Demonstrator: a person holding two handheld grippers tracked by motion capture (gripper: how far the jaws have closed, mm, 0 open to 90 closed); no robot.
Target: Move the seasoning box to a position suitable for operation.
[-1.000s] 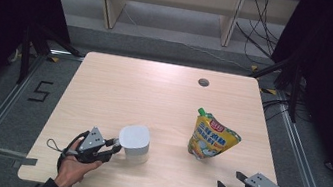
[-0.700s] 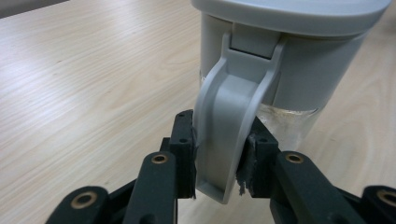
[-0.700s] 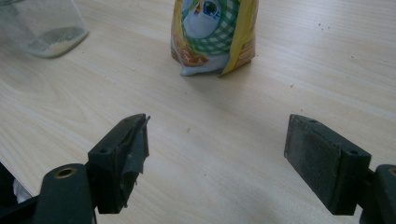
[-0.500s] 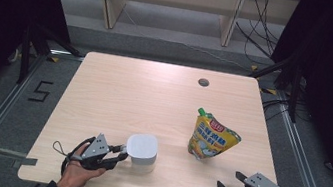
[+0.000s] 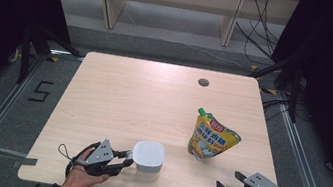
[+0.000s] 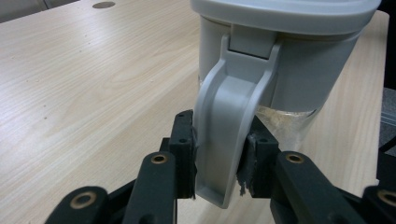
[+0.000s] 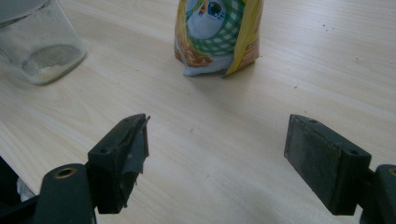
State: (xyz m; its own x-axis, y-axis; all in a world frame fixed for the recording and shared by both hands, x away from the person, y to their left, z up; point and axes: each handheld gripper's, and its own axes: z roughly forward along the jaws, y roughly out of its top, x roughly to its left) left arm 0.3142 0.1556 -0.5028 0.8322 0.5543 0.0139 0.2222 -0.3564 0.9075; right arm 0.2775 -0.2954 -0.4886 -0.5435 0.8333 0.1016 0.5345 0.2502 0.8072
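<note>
High view: the table carries a yellow pouch standing ahead of the right gripper, and a lidded jug just in front of the left gripper. Left gripper view shows its jaws clamped on the jug's grey handle; the right gripper's jaws are spread wide, holding nothing, the pouch well beyond them.

L claw clamped tight, R claw jaws wide apart, both hands low near table edge.
</note>
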